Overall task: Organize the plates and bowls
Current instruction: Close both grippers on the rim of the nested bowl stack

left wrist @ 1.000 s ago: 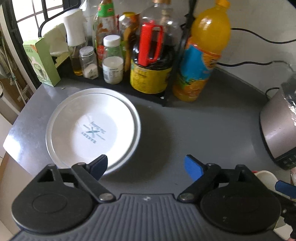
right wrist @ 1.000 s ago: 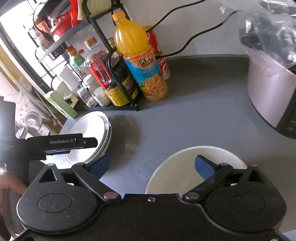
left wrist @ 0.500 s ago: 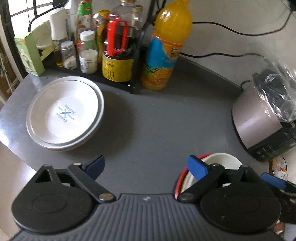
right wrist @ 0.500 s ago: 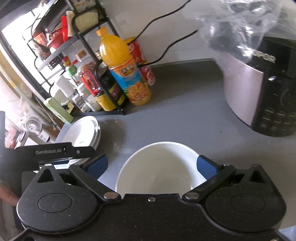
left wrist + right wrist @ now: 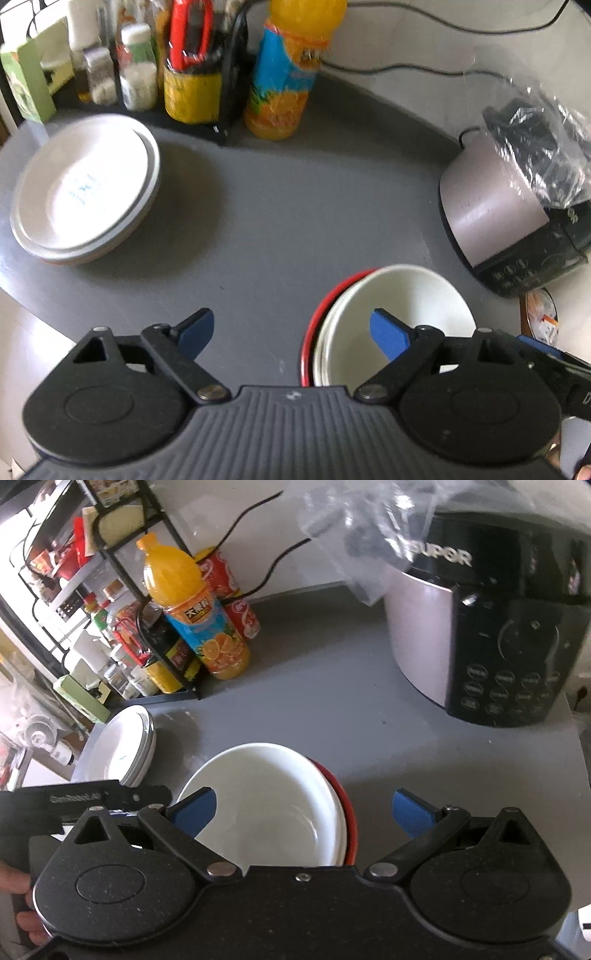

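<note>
While both tongs are hovering over the near edge of the bench [image 5: 280,206], the left tongs [image 5: 291,330] are standing spread and pinching nothing, their jaws having just been closing a little; their right blue pad is hanging above the white bowl [image 5: 395,306], their left pad over bare bench. The right tongs [image 5: 303,808] are likewise spread and empty, with the left pad over that bowl's rim and the right pad well clear of it. The bowl is sitting nested in a red bowl [image 5: 314,321], directly under and between the two tongs, probably because the bowls are being gathered into one stack here. Farther off, to the left of both tongs, the plates [image 5: 85,184] are lying stacked by themselves, so plates and bowls are being kept in separate piles. Beyond them, the juice bottle [image 5: 284,77] and the rack [image 5: 122,602] of jars are standing against the wall, out of the working area, while the cooker [image 5: 491,635] is sitting ahead to the right. The next move is likely a grip on the bowl's rim.
</note>
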`<state>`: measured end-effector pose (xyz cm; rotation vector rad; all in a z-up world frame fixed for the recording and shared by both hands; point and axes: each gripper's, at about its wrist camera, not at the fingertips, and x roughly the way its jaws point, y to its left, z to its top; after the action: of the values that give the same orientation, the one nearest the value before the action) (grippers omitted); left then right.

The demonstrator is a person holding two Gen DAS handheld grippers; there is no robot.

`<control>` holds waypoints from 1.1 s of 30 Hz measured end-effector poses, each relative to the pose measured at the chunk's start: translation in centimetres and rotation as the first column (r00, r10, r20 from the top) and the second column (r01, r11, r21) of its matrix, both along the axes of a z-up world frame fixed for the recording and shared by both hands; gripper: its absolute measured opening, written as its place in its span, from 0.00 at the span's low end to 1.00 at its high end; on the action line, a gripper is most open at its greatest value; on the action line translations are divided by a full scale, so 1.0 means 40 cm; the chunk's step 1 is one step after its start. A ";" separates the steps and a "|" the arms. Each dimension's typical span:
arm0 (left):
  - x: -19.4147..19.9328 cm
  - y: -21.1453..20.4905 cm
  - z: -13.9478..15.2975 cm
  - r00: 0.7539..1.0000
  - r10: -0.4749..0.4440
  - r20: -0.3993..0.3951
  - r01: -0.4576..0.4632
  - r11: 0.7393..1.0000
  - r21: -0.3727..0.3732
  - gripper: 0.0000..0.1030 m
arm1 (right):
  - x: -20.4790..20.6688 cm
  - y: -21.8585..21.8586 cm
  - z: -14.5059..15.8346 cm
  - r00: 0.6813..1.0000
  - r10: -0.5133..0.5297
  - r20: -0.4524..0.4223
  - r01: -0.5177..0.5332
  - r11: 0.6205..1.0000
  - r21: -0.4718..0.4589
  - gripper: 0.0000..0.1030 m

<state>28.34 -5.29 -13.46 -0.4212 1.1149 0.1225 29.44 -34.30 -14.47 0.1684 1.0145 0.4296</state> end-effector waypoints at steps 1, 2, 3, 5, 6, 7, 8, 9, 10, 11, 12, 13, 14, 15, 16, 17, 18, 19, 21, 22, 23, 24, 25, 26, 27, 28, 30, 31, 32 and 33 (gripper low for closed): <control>0.003 -0.004 -0.009 1.000 0.000 -0.010 0.000 1.000 -0.005 0.82 | 0.000 -0.006 -0.004 1.000 -0.003 -0.005 0.003 1.000 -0.002 0.98; 0.006 -0.008 -0.018 1.000 -0.002 -0.020 0.001 1.000 -0.011 0.78 | 0.000 -0.012 -0.009 1.000 -0.007 -0.012 0.007 1.000 -0.004 0.96; 0.009 -0.012 -0.027 1.000 -0.005 -0.028 0.004 1.000 -0.019 0.73 | 0.000 -0.020 -0.016 1.000 -0.016 -0.023 0.016 1.000 -0.003 0.95; 0.013 -0.021 -0.042 0.999 -0.009 -0.043 0.007 0.999 -0.033 0.67 | 0.001 -0.037 -0.032 0.998 -0.040 -0.050 0.040 0.999 0.005 0.90; 0.015 -0.026 -0.048 0.999 -0.013 -0.048 0.011 0.999 -0.039 0.64 | 0.001 -0.044 -0.041 0.997 -0.050 -0.063 0.051 0.999 0.007 0.89; 0.015 -0.034 -0.056 0.998 -0.017 -0.054 0.015 0.999 -0.040 0.61 | 0.002 -0.050 -0.051 0.995 -0.058 -0.079 0.059 0.998 0.009 0.87; 0.017 -0.039 -0.064 0.998 -0.024 -0.062 0.021 0.999 -0.040 0.57 | 0.002 -0.053 -0.060 0.994 -0.062 -0.091 0.063 0.998 0.010 0.87; 0.018 -0.042 -0.072 0.997 -0.029 -0.072 0.026 0.999 -0.044 0.52 | 0.001 -0.054 -0.070 0.993 -0.063 -0.105 0.065 0.998 0.013 0.87; 0.019 -0.045 -0.082 0.996 -0.032 -0.082 0.027 0.998 -0.057 0.50 | 0.001 -0.055 -0.078 0.991 -0.063 -0.115 0.065 0.998 0.014 0.85; 0.021 -0.046 -0.091 0.995 -0.034 -0.092 0.027 0.997 -0.069 0.43 | 0.001 -0.055 -0.085 0.990 -0.064 -0.125 0.066 0.998 0.014 0.82; 0.022 -0.049 -0.102 0.994 -0.034 -0.107 0.025 0.996 -0.081 0.35 | 0.003 -0.056 -0.094 0.988 -0.065 -0.139 0.068 0.998 0.016 0.80; 0.023 -0.049 -0.110 0.992 -0.033 -0.118 0.022 0.996 -0.089 0.30 | 0.005 -0.056 -0.102 0.986 -0.068 -0.152 0.072 0.997 0.018 0.77; 0.024 -0.049 -0.122 0.991 -0.029 -0.134 0.016 0.995 -0.101 0.24 | 0.009 -0.056 -0.109 0.983 -0.073 -0.167 0.077 0.997 0.019 0.73; 0.025 -0.049 -0.130 0.989 -0.024 -0.145 0.008 0.994 -0.108 0.20 | 0.012 -0.057 -0.117 0.979 -0.079 -0.187 0.084 0.996 0.023 0.71; 0.023 -0.048 -0.136 0.988 -0.014 -0.151 -0.004 0.994 -0.112 0.20 | 0.015 -0.058 -0.123 0.975 -0.083 -0.206 0.091 0.995 0.031 0.67; 0.021 -0.047 -0.138 0.989 -0.005 -0.146 -0.012 0.993 -0.115 0.20 | 0.016 -0.057 -0.128 0.973 -0.085 -0.217 0.095 0.995 0.036 0.65; 0.021 -0.049 -0.138 0.990 -0.005 -0.143 -0.011 0.994 -0.112 0.20 | 0.017 -0.056 -0.130 0.972 -0.084 -0.220 0.095 0.995 0.038 0.65; 0.021 -0.053 -0.138 0.990 -0.008 -0.139 -0.007 0.994 -0.106 0.20 | 0.018 -0.054 -0.132 0.972 -0.082 -0.220 0.093 0.995 0.039 0.64; 0.019 -0.052 -0.138 0.991 -0.007 -0.134 -0.008 0.994 -0.106 0.20 | 0.022 -0.049 -0.139 0.970 -0.077 -0.229 0.088 0.995 0.037 0.62; 0.019 -0.049 -0.138 0.991 -0.001 -0.134 -0.014 0.994 -0.113 0.20 | 0.024 -0.047 -0.143 0.969 -0.076 -0.234 0.087 0.996 0.037 0.60; 0.017 -0.047 -0.139 0.991 0.004 -0.133 -0.020 0.993 -0.119 0.20 | 0.024 -0.044 -0.147 0.969 -0.074 -0.236 0.084 0.996 0.036 0.59; 0.012 -0.044 -0.139 0.991 0.007 -0.131 -0.023 0.992 -0.122 0.20 | 0.027 -0.043 -0.152 0.968 -0.073 -0.240 0.083 0.996 0.034 0.59; 0.008 -0.043 -0.138 0.992 0.007 -0.130 -0.023 0.992 -0.122 0.20 | 0.029 -0.042 -0.156 0.967 -0.073 -0.245 0.084 0.996 0.035 0.58; 0.007 -0.045 -0.137 0.992 0.003 -0.128 -0.019 0.993 -0.118 0.20 | 0.030 -0.041 -0.160 0.965 -0.073 -0.251 0.086 0.996 0.039 0.57; 0.004 -0.044 -0.135 0.992 0.001 -0.128 -0.016 0.993 -0.115 0.20 | 0.032 -0.043 -0.165 0.963 -0.074 -0.258 0.088 0.995 0.043 0.55; 0.001 -0.043 -0.135 0.992 0.003 -0.129 -0.018 0.993 -0.117 0.20 | 0.034 -0.044 -0.171 0.961 -0.076 -0.267 0.091 0.995 0.044 0.50; 0.001 -0.040 -0.135 0.991 0.010 -0.133 -0.027 0.992 -0.127 0.20 | 0.038 -0.047 -0.183 0.954 -0.084 -0.287 0.102 0.994 0.047 0.42; 0.004 -0.037 -0.136 0.991 0.013 -0.136 -0.032 0.991 -0.133 0.20 | 0.038 -0.049 -0.187 0.952 -0.086 -0.295 0.107 0.993 0.054 0.41; 0.004 -0.035 -0.137 0.990 0.017 -0.138 -0.037 0.989 -0.141 0.21 | 0.038 -0.050 -0.189 0.951 -0.087 -0.298 0.110 0.992 0.060 0.41; 0.003 -0.033 -0.137 0.990 0.020 -0.141 -0.041 0.988 -0.146 0.21 | 0.038 -0.050 -0.190 0.951 -0.085 -0.299 0.108 0.992 0.061 0.40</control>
<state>28.46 -6.61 -18.95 -0.5695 1.2596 0.0970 30.96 -36.28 -22.08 0.3585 1.2787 0.3598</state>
